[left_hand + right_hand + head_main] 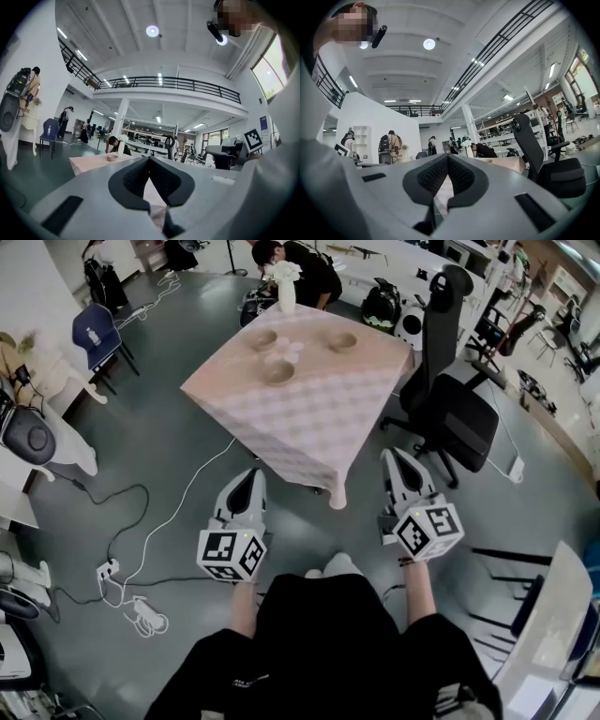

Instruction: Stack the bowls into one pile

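Bowls [278, 370], three of them and tan in colour, sit apart from one another on the far half of a desk [300, 423] covered with a pale pink checked cloth. None is stacked yet. One bowl, the far-left bowl [263, 337], and another, the far-right bowl [342, 340], lie toward the desk's far edge; the third sits nearer the desk's middle. A vase of white flowers [285, 289] stands at the desk's far corner, and a black office chair [450, 399] stands just beside the desk's right edge.

The person stands well short of the desk's near corner. The left gripper [253, 476] and the right gripper [392, 457] are held level, pointing toward the desk. Each gripper has its jaws pressed together with nothing between them.

This looks like the approach, before any bowl is touched. The next move likely calls for closing in on the desk and spreading one gripper's jaws to take a bowl by its rim.
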Available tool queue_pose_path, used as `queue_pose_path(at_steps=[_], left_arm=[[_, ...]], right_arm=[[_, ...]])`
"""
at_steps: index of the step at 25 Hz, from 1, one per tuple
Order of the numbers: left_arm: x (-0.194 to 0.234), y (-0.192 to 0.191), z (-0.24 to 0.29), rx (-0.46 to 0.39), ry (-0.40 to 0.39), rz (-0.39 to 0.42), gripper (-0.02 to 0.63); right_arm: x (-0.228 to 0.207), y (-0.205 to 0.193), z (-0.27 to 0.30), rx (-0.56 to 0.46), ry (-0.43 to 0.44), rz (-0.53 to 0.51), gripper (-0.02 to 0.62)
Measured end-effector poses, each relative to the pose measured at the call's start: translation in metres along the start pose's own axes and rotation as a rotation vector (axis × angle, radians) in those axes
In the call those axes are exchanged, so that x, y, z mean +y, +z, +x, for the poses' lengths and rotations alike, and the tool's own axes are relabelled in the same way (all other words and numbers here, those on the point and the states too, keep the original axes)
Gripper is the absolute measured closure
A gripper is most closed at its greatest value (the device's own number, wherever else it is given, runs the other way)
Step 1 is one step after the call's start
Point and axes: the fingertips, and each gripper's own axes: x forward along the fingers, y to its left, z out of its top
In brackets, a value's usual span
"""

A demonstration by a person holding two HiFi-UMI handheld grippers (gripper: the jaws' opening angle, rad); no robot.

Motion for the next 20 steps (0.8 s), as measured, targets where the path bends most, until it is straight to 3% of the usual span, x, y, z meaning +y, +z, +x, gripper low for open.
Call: queue_pose_path(at_steps=[11, 20], left_arm=[[0.036, -0.009, 0.052, 0.023, 0.057, -0.020, 0.609], [0.061, -0.007, 0.137, 0.047, 0.097, -0.039, 0.609]], right_arm=[[-0.038, -0.017, 0.072, 0.021, 0.014, 0.056, 0.604], [-0.089, -0.021, 0.164, 0.063, 0.059, 0.093, 0.604]])
